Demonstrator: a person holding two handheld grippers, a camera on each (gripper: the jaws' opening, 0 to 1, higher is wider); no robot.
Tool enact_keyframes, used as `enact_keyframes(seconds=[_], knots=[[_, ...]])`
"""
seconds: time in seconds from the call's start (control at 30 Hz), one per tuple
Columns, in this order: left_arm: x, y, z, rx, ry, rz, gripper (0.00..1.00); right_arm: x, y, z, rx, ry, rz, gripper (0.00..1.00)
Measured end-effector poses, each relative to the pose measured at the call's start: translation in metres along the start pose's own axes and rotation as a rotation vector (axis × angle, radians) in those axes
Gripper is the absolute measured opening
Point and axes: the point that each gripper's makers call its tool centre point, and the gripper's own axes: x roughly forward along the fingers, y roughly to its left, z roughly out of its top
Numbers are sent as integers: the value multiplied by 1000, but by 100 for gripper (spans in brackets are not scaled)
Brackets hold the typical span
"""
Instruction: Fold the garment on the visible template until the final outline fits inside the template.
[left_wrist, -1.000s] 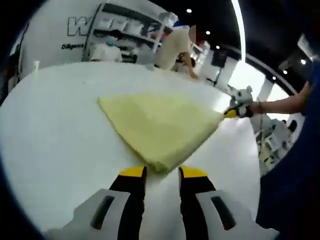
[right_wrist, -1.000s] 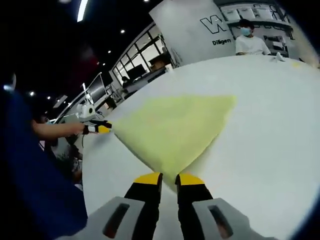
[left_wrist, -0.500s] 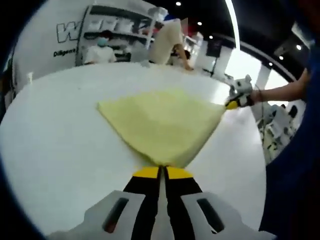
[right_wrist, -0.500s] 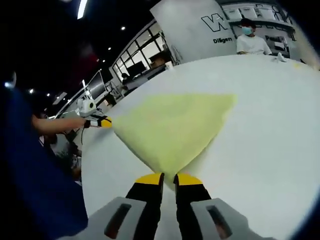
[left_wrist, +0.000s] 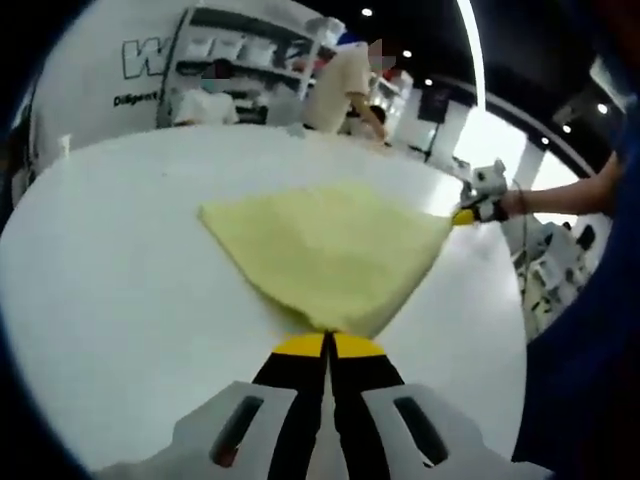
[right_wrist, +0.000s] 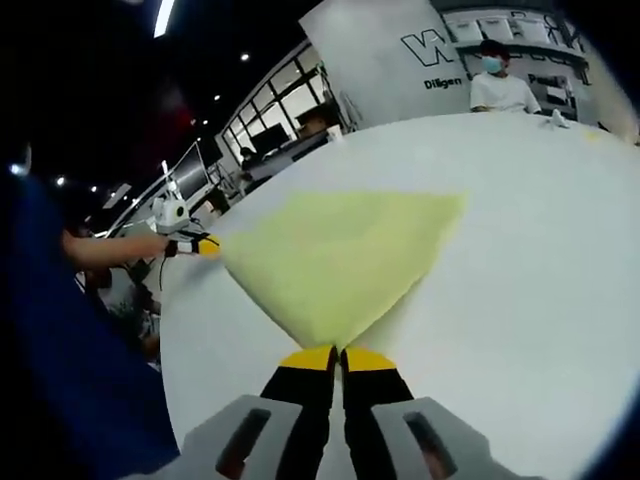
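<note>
Left tool (left_wrist: 328, 338) is pinching one near corner of the yellow garment (left_wrist: 330, 250), its jaws pressed together on the cloth; the right tool (right_wrist: 340, 352) is clamping the other corner in the same way. Between them the garment is lying flat in the middle of the white desk (left_wrist: 110, 290), well apart from its edges. No template outline is showing. Judging from this, both corners should be lifted together, level, and carried toward the far edge so the fold lands square.
</note>
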Motion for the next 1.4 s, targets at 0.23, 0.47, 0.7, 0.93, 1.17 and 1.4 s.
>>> enact_keyframes(seconds=[0.23,0.47,0.7,0.93,1.17,1.4], knots=[[-11,6,0,-18,-26,32,0,-3,0,3,16,-11,-1,0],[3,3,-9,-58,-34,-4,24,-3,1,2,30,-12,-5,0],[19,-15,3,-80,-71,-75,25,-3,1,0,34,-1,-7,0],[11,-20,-2,-47,-29,-130,5,-3,2,-1,34,6,-9,0],[11,-17,-13,-6,33,-107,1,-4,1,-1,37,7,-12,0],[3,-15,-4,-46,6,-118,0,-8,5,2,45,-3,-4,0]])
